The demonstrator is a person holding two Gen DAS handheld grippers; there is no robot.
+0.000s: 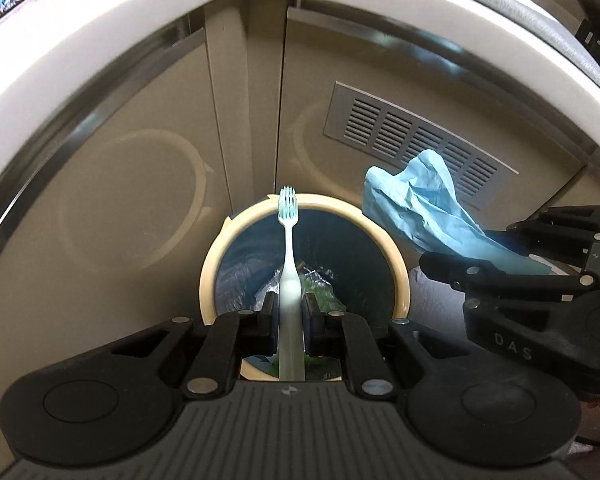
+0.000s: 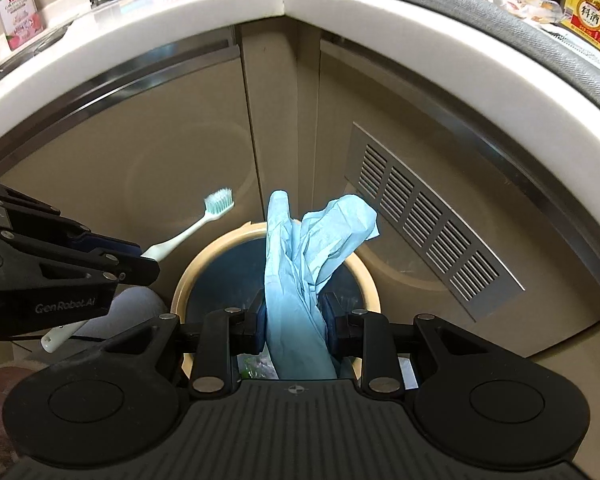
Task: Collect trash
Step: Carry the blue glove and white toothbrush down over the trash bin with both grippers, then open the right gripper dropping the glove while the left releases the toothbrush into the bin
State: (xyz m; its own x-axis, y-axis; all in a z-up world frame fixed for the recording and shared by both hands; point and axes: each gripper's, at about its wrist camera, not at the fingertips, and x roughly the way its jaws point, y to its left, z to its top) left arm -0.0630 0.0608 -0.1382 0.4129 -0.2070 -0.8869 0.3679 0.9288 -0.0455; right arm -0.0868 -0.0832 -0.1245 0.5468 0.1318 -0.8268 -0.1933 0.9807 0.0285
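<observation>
From the left wrist camera, the left gripper (image 1: 291,312) has its jaws closed tight on a white toothbrush (image 1: 289,264). They hold it low on the handle, and the bristle end sticks out ahead, right over the round trash bin (image 1: 400,276). The bin stands on the floor in the corner where the cupboard doors meet, under the edge of the desk (image 1: 140,12). There is crinkly wrapping already down inside it. The toothbrush looks stiff, thin and light. Its smooth handle could slip or spin if it is held too loosely, so the fat lower part of the handle is a good place to hold it. It should fall straight down when let go. Off to the right side, the right gripper (image 1: 492,256) holds a blue glove (image 1: 416,208) just beside the bin's rim.

From the right wrist camera, the right gripper (image 2: 296,320) has its jaws closed on the blue glove (image 2: 300,264). The glove is bunched up between them, and its loose ends stick up above the bin (image 2: 364,280). It looks very soft, floppy and light. A pinch around the thick, bunched middle holds it best, because a thin edge might slide out. It could cling to the pads or catch on the rim, so I think it should be let go over the middle of the opening. On the left side, the left gripper (image 2: 140,258) holds the toothbrush (image 2: 196,228), slanted, with its head just past the bin's rim. A vent grille (image 2: 432,236) sits in the cupboard door to the right.
</observation>
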